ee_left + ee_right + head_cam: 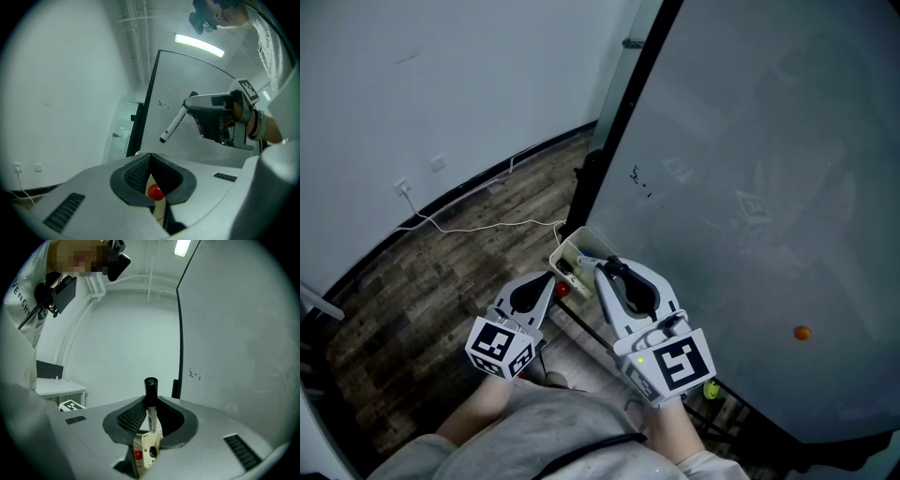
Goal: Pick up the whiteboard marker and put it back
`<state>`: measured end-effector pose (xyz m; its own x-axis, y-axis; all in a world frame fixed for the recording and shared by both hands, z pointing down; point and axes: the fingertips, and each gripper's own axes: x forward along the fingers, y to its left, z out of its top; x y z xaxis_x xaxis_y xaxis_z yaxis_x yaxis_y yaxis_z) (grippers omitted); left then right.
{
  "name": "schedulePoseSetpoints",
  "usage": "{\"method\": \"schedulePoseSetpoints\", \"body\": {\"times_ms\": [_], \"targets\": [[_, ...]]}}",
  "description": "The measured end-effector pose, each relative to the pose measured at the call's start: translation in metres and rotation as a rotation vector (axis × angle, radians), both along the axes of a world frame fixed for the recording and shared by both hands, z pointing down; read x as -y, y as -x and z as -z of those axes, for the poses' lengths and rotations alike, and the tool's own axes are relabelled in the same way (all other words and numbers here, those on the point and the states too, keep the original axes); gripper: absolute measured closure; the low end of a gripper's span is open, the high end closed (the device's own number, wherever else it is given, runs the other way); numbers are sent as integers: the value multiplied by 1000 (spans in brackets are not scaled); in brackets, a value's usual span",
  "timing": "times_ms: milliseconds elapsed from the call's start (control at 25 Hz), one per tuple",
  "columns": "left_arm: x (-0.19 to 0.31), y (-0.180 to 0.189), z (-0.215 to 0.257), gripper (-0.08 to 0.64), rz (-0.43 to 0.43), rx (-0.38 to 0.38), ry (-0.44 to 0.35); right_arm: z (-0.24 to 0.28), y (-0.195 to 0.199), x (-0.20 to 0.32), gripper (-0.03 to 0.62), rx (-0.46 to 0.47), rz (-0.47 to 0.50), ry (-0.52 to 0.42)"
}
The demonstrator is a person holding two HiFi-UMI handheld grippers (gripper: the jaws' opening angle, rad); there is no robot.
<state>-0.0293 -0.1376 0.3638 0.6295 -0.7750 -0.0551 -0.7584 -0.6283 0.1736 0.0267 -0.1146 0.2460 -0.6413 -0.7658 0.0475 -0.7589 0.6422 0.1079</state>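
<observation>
Dark wood-look flooring (459, 253) runs below us to a white wall (441, 75), where a thin white cable (478, 228) trails from an outlet (402, 187). On the right stands a large whiteboard (750, 187) in a black frame, with a few small ink marks near its left edge and an orange dot (802, 333) low down.

We hold both grippers level, side by side, near a pale holder (572, 251) at the board's lower left corner. Something red (562, 290) shows in it, just beyond the left gripper (550, 280).

Our right gripper (612, 270) has its fingers clamped on the whiteboard marker (150, 399). The marker's black cap sticks out past the fingertips and its white barrel lies between the pads. From the left gripper view the marker (173, 125) slants down and left in front of the board, clear of its surface.

Our left gripper's fingers are together at the tips with nothing gripped.
</observation>
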Motion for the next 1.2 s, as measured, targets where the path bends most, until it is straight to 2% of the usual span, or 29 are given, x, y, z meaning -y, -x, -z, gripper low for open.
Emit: {"method": "schedulePoseSetpoints", "body": {"times_ms": [1200], "targets": [[0,0,-3,545,-1,-15,1,1,-6,-1,514,6,-7,-3]]}}
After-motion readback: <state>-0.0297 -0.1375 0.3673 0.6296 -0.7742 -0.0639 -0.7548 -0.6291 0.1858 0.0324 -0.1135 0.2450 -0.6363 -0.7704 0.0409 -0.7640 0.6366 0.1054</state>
